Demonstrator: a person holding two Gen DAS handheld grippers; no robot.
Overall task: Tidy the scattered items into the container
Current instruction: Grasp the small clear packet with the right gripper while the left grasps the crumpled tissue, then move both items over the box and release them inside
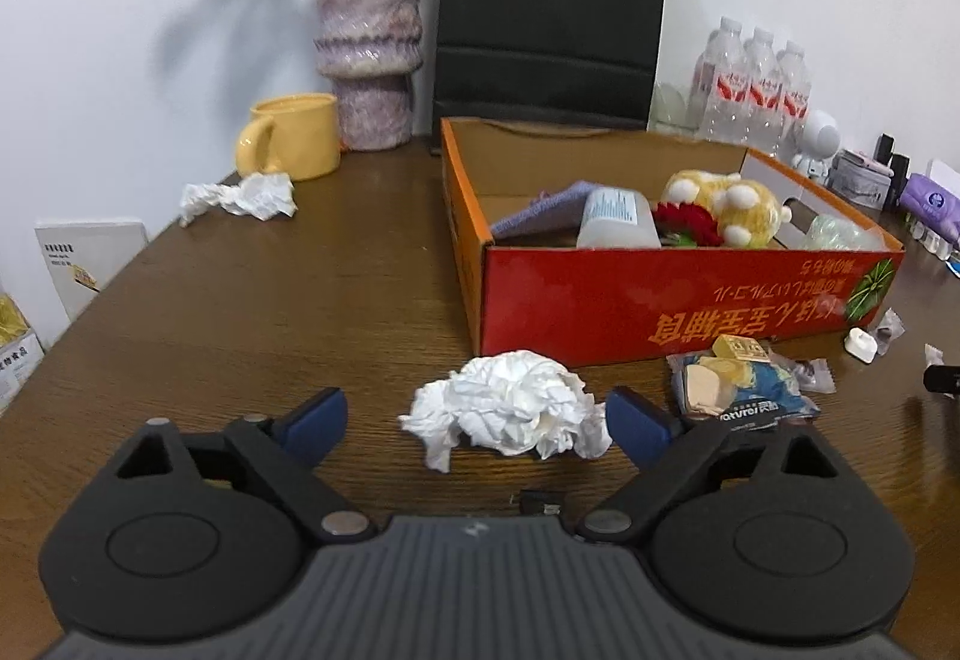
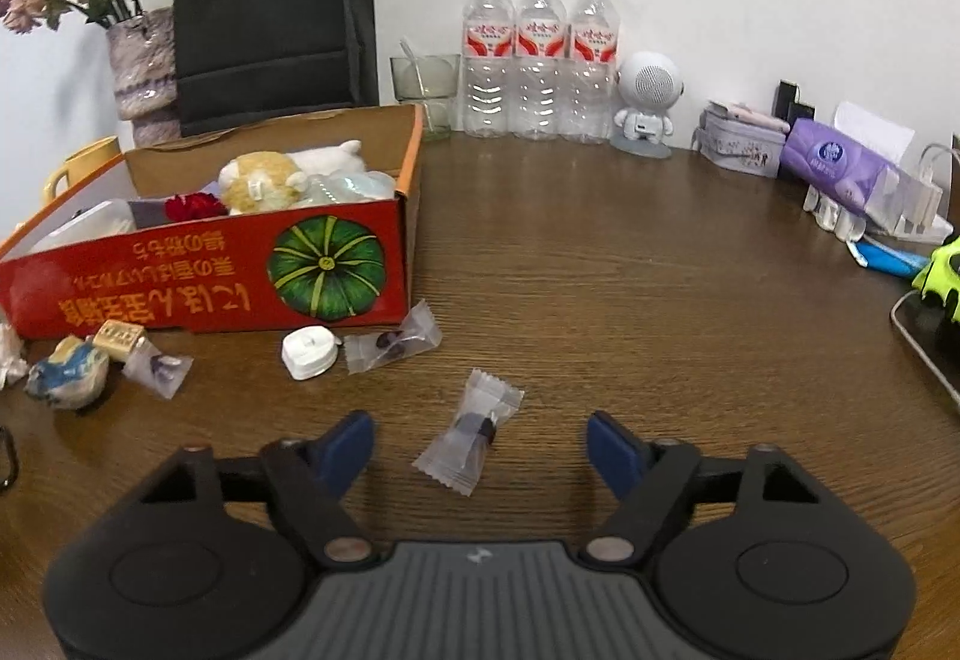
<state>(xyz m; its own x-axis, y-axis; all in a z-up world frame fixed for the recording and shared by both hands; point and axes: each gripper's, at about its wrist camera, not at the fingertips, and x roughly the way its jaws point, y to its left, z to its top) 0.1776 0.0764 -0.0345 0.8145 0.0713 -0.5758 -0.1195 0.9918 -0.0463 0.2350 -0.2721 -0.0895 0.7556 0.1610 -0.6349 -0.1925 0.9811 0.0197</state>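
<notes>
A crumpled white tissue wad (image 1: 510, 408) lies on the wooden table between the blue pads of my left gripper (image 1: 477, 423). That gripper is open; its right pad is close to the tissue's edge and its left pad stands apart from it. A clear-wrapped candy (image 2: 471, 435) lies between the fingers of my right gripper (image 2: 480, 447), which is open with both pads clear of the candy. The red cardboard box (image 1: 660, 294) (image 2: 180, 288) stands just behind, holding a plush toy (image 1: 720, 207), a plastic tub and a red flower.
In front of the box lie a blue snack packet (image 1: 738, 390), a small yellow block (image 2: 120, 339), a white round piece (image 2: 309, 351) and more wrapped candies (image 2: 393, 339). A second tissue (image 1: 240, 198) and yellow mug (image 1: 294, 135) sit far left. Bottles (image 2: 540, 54), black bag and vase line the wall.
</notes>
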